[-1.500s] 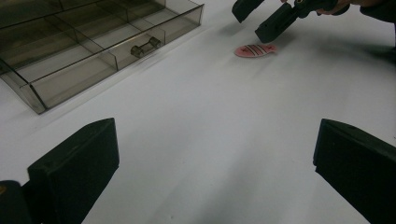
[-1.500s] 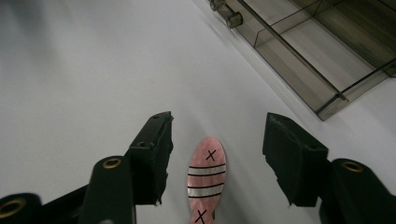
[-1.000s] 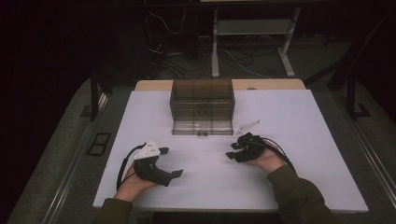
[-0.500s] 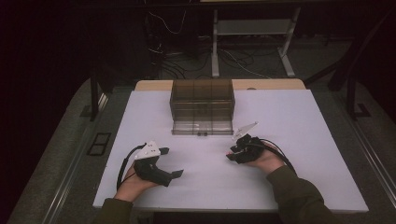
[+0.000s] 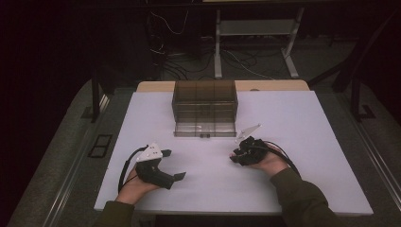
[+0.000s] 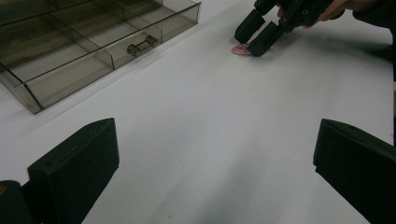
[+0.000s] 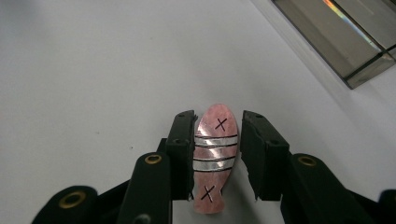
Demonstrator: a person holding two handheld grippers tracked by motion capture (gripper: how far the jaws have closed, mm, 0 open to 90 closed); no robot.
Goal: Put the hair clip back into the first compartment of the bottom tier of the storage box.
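A flat pink fish-shaped piece [image 7: 215, 158] with silver stripes and two black crosses lies on the white table [image 5: 293, 142]. My right gripper [image 7: 216, 140] has just been closing and now has a jaw against each long side of the piece. In the left gripper view the same piece [image 6: 239, 49] peeks out under the right gripper [image 6: 252, 41]. In the high view the right gripper [image 5: 235, 156] rests right of centre. My left gripper [image 5: 174, 164] sits at the front left, open, with bare table between its jaws [image 6: 217, 149].
A smoky clear drawer box [image 5: 204, 99] stands at the back centre, its divided drawer [image 5: 204, 128] pulled out toward me. The drawer [image 6: 93, 51] lies ahead of the left gripper. Cables trail from both grippers. Dark floor surrounds the table.
The right gripper's jaws have drawn together around the pink piece. Both hands have stayed where they were.
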